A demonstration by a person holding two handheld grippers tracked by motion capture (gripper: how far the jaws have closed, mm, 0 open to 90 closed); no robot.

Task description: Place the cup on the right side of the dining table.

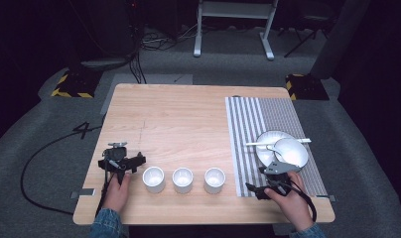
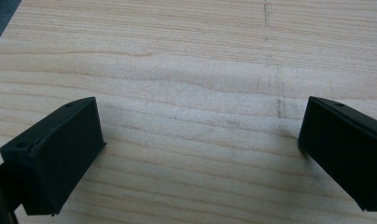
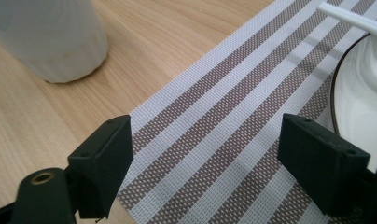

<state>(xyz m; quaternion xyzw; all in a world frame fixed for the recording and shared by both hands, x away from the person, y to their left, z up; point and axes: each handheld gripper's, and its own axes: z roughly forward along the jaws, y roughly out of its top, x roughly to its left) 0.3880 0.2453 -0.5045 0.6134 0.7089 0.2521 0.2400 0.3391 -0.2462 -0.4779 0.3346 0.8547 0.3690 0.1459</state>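
Observation:
Three white cups stand in a row near the table's front: left cup [image 1: 153, 179], middle cup [image 1: 182, 179], right cup [image 1: 214, 180]. My left gripper [image 1: 123, 162] rests just left of the left cup, open over bare wood [image 2: 196, 116]. My right gripper [image 1: 268, 184] sits at the front of the striped placemat [image 1: 268, 124], open with only mat [image 3: 210, 140] between its jaws. The right cup [image 3: 51, 37] stands to its upper left. A white plate [image 1: 268, 146] on the mat holds a white bowl [image 1: 291, 151] and a white spoon [image 1: 278, 143].
The plate's rim [image 3: 359, 93] lies close to my right gripper's right jaw. Faint pencil marks [image 2: 277, 100] cross the wood ahead of the left gripper. Beyond the table are a grey floor, cables [image 1: 44, 153] and a white stand [image 1: 233, 25].

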